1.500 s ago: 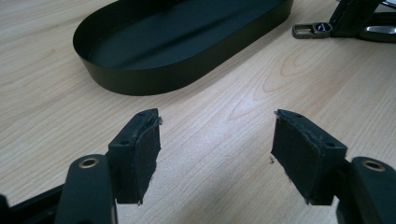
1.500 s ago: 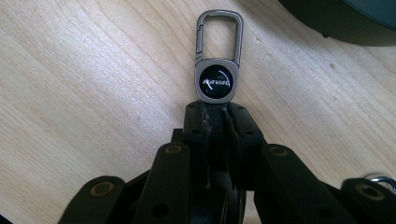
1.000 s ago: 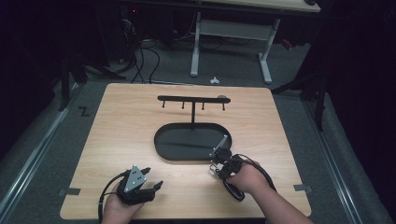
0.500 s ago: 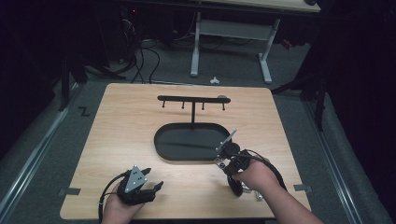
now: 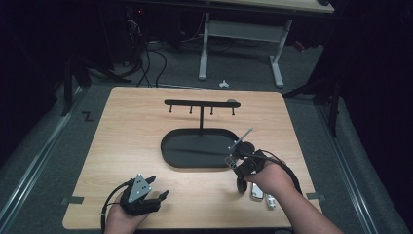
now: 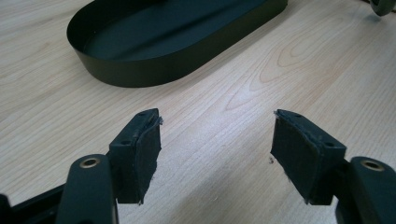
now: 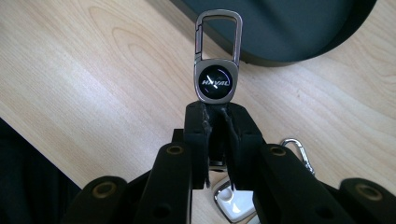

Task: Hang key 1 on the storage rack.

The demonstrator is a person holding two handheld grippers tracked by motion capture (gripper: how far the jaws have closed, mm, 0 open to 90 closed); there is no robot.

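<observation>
The right gripper pinches a metal keychain by its lower end, its jaws pressed tight on it, the carabiner clip pointing away from the hand. In the high view the right gripper holds the keychain above the counter, just over the right end of the black oval tray and slanting up toward the far right. More keychains lie on the counter near the right hand. A black hook rack rises from the tray. The left gripper rests at the near left, jaws spread with nothing between them.
</observation>
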